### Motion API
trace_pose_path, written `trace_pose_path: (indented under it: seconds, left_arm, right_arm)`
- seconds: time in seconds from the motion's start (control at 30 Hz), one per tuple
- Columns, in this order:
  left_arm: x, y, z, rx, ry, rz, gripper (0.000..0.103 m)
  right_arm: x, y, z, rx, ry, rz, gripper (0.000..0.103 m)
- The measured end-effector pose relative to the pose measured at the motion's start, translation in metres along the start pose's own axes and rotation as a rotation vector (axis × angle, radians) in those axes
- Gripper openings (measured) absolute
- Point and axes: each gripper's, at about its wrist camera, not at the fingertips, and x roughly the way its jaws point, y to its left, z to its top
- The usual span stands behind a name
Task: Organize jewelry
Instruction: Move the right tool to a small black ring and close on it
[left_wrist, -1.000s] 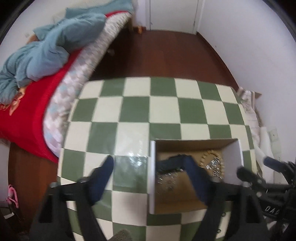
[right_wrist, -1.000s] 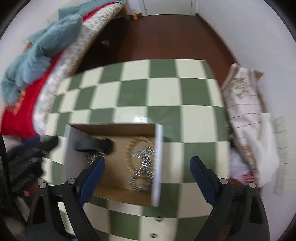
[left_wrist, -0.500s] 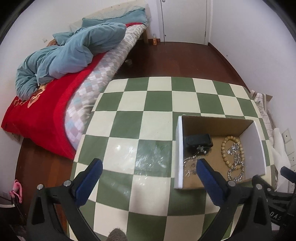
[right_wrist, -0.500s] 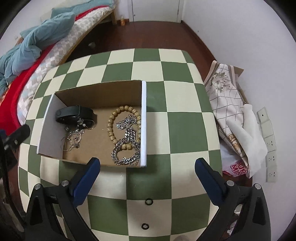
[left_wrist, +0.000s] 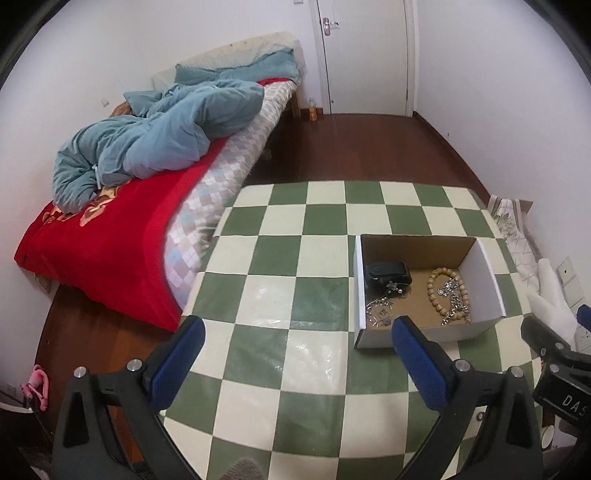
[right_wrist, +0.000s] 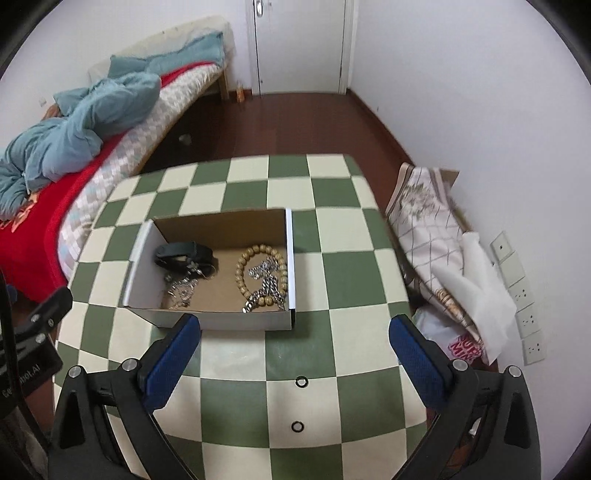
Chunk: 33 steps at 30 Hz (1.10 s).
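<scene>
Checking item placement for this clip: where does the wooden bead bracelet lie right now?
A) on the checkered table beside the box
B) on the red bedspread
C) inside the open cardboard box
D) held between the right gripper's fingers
C: the wooden bead bracelet lies on the floor of the open cardboard box, tangled with a silver chain, while both grippers hang open and empty above the table.

The bench (left_wrist: 280, 295) wore a glossy green-and-cream checked covering. The box (right_wrist: 218, 319) was matt cardboard, brown inside. In it lay wooden beads (right_wrist: 242, 273), shiny metal chains (right_wrist: 267, 284) and a smooth black case (right_wrist: 183, 253). Each claw had matt black plastic arms and blue pads (left_wrist: 417, 350).
</scene>
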Motion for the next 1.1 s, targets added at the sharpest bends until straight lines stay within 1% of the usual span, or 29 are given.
trace_pose_path:
  seconds: [0.1, 0.2, 0.3, 0.37, 0.43, 0.5, 0.57, 0.63, 0.7, 0.73, 0.8, 0.83, 0.87, 0.9, 1.0, 1.03, 1.07, 1.1]
  left_arm:
    - [-0.015, 0.004, -0.004, -0.011, -0.021, -0.008, 0.103]
    - [-0.028, 0.006, -0.01, -0.018, -0.041, 0.003, 0.103]
    - [-0.033, 0.002, -0.019, -0.013, -0.036, 0.02, 0.103]
    - [-0.028, -0.005, -0.026, 0.012, -0.025, 0.042, 0.103]
    - [-0.016, -0.014, -0.037, 0.042, 0.008, 0.063, 0.103]
    - [0.001, -0.023, -0.049, 0.058, 0.058, 0.065, 0.103]
    - [0.019, -0.031, -0.06, 0.073, 0.113, 0.065, 0.103]
    - [0.037, -0.039, -0.073, 0.093, 0.167, 0.08, 0.103]
    - [0.049, -0.042, -0.084, 0.095, 0.201, 0.08, 0.103]
    - [0.054, -0.043, -0.088, 0.097, 0.215, 0.082, 0.103]
    - [0.06, -0.044, -0.096, 0.105, 0.235, 0.085, 0.103]
    - [0.062, -0.044, -0.099, 0.11, 0.242, 0.088, 0.103]
    - [0.064, -0.043, -0.101, 0.114, 0.248, 0.09, 0.103]
    - [0.066, -0.042, -0.103, 0.114, 0.255, 0.092, 0.103]
    - [0.071, -0.04, -0.106, 0.104, 0.272, 0.088, 0.103]
    - [0.073, -0.039, -0.107, 0.1, 0.278, 0.086, 0.103]
    - [0.075, -0.038, -0.107, 0.099, 0.282, 0.084, 0.103]
    - [0.076, -0.038, -0.108, 0.097, 0.288, 0.083, 0.103]
  right_arm:
    - [-0.02, 0.001, -0.003, -0.002, -0.035, 0.007, 0.103]
    - [-0.035, 0.002, -0.008, 0.005, -0.048, 0.042, 0.103]
    - [-0.041, -0.007, -0.017, 0.033, -0.025, 0.097, 0.103]
    - [-0.037, -0.016, -0.025, 0.043, 0.001, 0.107, 0.103]
    - [-0.026, -0.028, -0.037, 0.056, 0.04, 0.1, 0.103]
    - [-0.007, -0.039, -0.052, 0.074, 0.097, 0.083, 0.094]
    - [0.017, -0.049, -0.067, 0.087, 0.158, 0.085, 0.075]
    - [0.04, -0.053, -0.084, 0.099, 0.218, 0.11, 0.071]
    - [0.058, -0.051, -0.099, 0.102, 0.251, 0.132, 0.071]
    - [0.063, -0.049, -0.105, 0.097, 0.256, 0.135, 0.071]
    - [0.072, -0.043, -0.116, 0.076, 0.257, 0.138, 0.067]
    - [0.077, -0.04, -0.119, 0.068, 0.261, 0.141, 0.06]
    - [0.08, -0.037, -0.122, 0.06, 0.264, 0.138, 0.058]
    - [0.079, -0.033, -0.124, 0.036, 0.242, 0.119, 0.055]
    - [0.082, -0.021, -0.126, -0.015, 0.218, 0.082, 0.047]
    - [0.082, -0.019, -0.127, -0.032, 0.212, 0.071, 0.041]
    - [0.082, -0.015, -0.129, -0.054, 0.2, 0.056, 0.029]
    - [0.081, -0.012, -0.13, -0.073, 0.191, 0.042, 0.022]
